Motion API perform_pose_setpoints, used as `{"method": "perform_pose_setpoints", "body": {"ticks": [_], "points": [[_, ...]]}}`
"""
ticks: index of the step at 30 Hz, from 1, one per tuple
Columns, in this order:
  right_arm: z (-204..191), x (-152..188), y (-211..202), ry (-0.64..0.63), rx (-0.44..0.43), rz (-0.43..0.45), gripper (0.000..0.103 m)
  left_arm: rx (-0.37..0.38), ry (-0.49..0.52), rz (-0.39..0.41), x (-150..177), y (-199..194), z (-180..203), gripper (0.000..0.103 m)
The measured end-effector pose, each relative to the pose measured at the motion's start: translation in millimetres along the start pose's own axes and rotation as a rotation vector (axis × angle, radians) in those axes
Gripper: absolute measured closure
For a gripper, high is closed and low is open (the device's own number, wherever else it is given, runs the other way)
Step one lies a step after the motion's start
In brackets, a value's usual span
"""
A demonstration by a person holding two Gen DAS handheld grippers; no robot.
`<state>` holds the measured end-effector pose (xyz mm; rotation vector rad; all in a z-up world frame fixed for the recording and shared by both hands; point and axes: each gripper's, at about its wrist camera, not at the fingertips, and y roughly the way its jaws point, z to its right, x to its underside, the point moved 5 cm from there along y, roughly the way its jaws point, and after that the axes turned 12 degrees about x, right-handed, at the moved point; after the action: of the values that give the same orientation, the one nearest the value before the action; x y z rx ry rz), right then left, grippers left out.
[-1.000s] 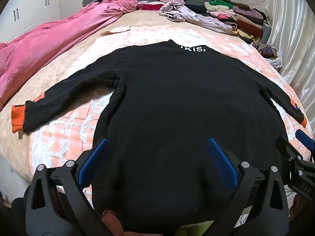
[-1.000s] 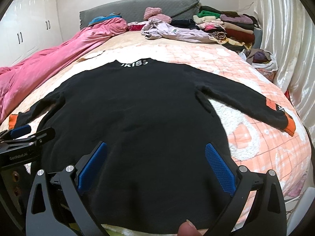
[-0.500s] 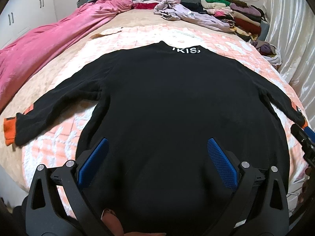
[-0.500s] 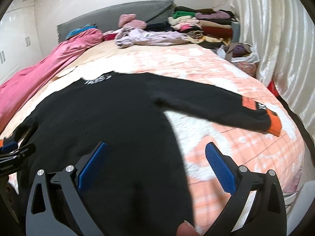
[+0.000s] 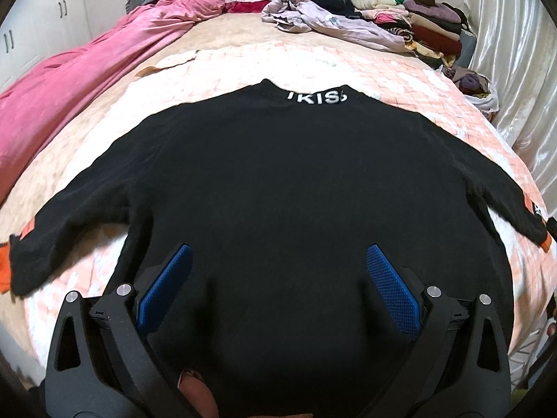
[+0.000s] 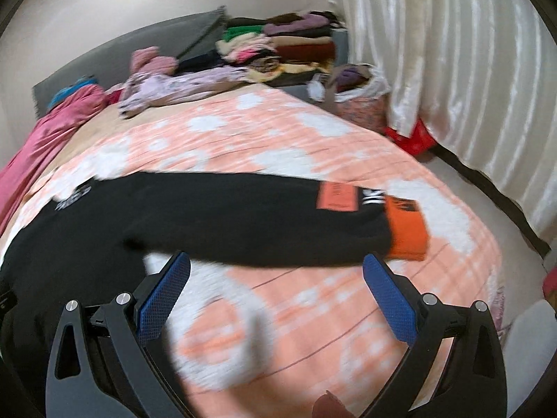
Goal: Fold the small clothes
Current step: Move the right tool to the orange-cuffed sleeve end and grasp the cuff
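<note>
A black sweater (image 5: pixel 278 188) lies spread flat on the bed (image 5: pixel 400 80), on a peach-and-white patterned blanket (image 6: pixel 278 132), with its collar at the far end showing white lettering and both sleeves stretched out to the sides. The left gripper (image 5: pixel 276 285) hangs over the near part of the sweater's body, its blue-padded fingers (image 5: pixel 163 289) spread wide and released, gripping nothing. The right gripper (image 6: pixel 275 289) is likewise wide apart and empty, over the blanket just near of the right sleeve (image 6: pixel 243 219); this view is blurred. That sleeve ends in an orange cuff (image 6: pixel 407 233) with an orange patch (image 6: pixel 336 196) just beside it. In the left wrist view the left sleeve's orange cuff (image 5: pixel 4 268) shows at the left edge. A pink quilt (image 5: pixel 69 83) lies bunched along the left side of the bed. At the far end sit a crumpled lilac garment (image 5: pixel 330 21) and a stack of folded clothes (image 5: pixel 417 21) on the far right. A shiny white curtain (image 6: pixel 452 87) hangs on the right.
</note>
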<state>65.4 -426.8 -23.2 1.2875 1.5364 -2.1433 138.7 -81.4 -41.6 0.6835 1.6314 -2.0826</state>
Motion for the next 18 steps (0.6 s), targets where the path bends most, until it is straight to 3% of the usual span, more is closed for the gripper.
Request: {"method": "perform_pose_setpoints", "body": {"ticks": [11,18], "points": [[81.0,-21.7,64.4,0.124,0.147,-0.095,0.004,-0.003,0.034,-0.009,-37.1,34.3,15.1,0.009],[100.3,-21.5,101.9,0.175,0.16,-0.187,0.004,0.01,0.069,0.008,-58.7,53.4,25.1,0.009]]}}
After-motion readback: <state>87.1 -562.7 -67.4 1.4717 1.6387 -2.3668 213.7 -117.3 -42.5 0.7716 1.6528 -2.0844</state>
